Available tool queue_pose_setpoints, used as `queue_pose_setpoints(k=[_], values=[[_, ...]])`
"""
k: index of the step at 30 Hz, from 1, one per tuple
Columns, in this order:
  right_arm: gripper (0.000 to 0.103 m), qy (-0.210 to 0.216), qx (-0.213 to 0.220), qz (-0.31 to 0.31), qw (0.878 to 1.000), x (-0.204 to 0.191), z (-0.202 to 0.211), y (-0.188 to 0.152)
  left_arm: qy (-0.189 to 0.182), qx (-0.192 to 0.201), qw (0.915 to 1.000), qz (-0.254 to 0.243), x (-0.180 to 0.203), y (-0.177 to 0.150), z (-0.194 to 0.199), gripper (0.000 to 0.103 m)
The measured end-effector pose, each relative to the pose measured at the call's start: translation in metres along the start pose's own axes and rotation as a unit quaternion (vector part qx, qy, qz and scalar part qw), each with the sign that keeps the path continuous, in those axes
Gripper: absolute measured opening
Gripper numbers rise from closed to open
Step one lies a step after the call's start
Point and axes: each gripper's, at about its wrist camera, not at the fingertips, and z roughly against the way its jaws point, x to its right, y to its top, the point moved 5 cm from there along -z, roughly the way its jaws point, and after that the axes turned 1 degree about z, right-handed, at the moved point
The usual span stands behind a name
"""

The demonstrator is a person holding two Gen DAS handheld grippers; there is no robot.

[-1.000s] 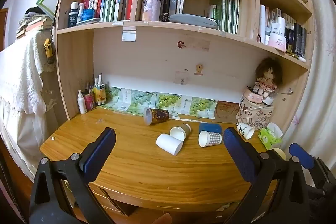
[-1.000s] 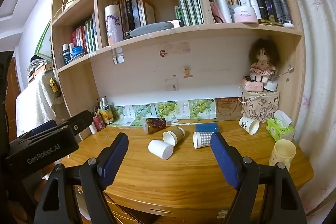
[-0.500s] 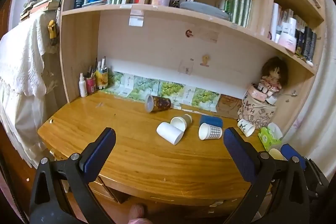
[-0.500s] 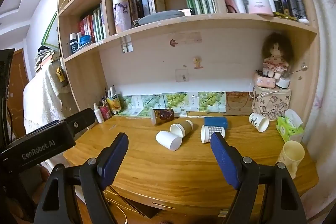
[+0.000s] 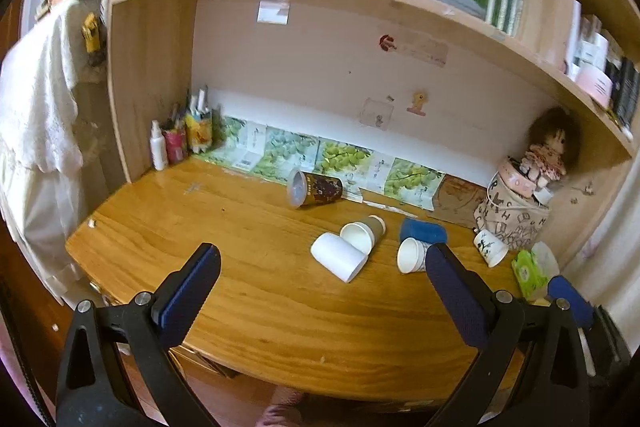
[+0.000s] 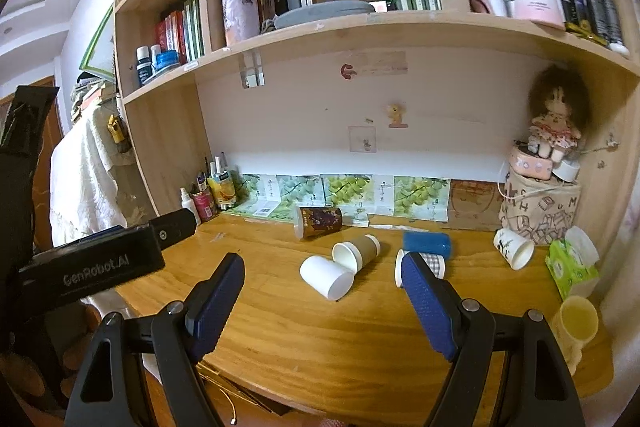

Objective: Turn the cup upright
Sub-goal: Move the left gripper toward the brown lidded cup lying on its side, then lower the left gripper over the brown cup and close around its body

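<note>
Several paper cups lie on their sides on the wooden desk (image 5: 256,291): a plain white cup (image 5: 339,256) (image 6: 326,275), a brown-sleeved cup (image 5: 364,231) (image 6: 356,252), a checked cup (image 5: 412,255) (image 6: 437,264), a dark printed cup (image 5: 316,187) (image 6: 319,221), a blue cup (image 5: 423,230) (image 6: 427,243) and a white leaf-print cup (image 5: 490,247) (image 6: 513,249). My left gripper (image 5: 322,291) is open and empty, held over the desk's front edge, short of the cups. My right gripper (image 6: 322,297) is open and empty, also in front of the cups.
A yellow cup (image 6: 576,321) stands upright at the desk's right front. A green tissue pack (image 6: 572,267), a printed bag with a doll (image 6: 540,203) and bottles at the back left (image 6: 206,195) line the edges. Bookshelves hang overhead.
Both grippers have moved forward and tilted down toward the desk; the cups look nearer and larger. No cup has moved. Both jaws stay open.
</note>
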Motion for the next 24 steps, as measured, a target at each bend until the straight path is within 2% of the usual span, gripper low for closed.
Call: queue_pose_setpoints(k=[11, 18, 24], values=[[0.081, -0.006, -0.010, 0.045, 0.999, 0.022, -0.072, 0.021, -0.012, -0.063, 0.9951, 0.076, -0.005, 0.029, -0.088, 0.102], [0.081, -0.001, -0.028, 0.064, 0.998, 0.036, -0.128, 0.026, -0.010, -0.115, 0.9845, 0.132, -0.010, 0.043, -0.153, 0.102], [0.081, -0.002, -0.040, 0.077, 0.996, 0.045, -0.172, 0.033, 0.001, -0.135, 0.9775, 0.162, -0.015, 0.053, -0.199, 0.102]])
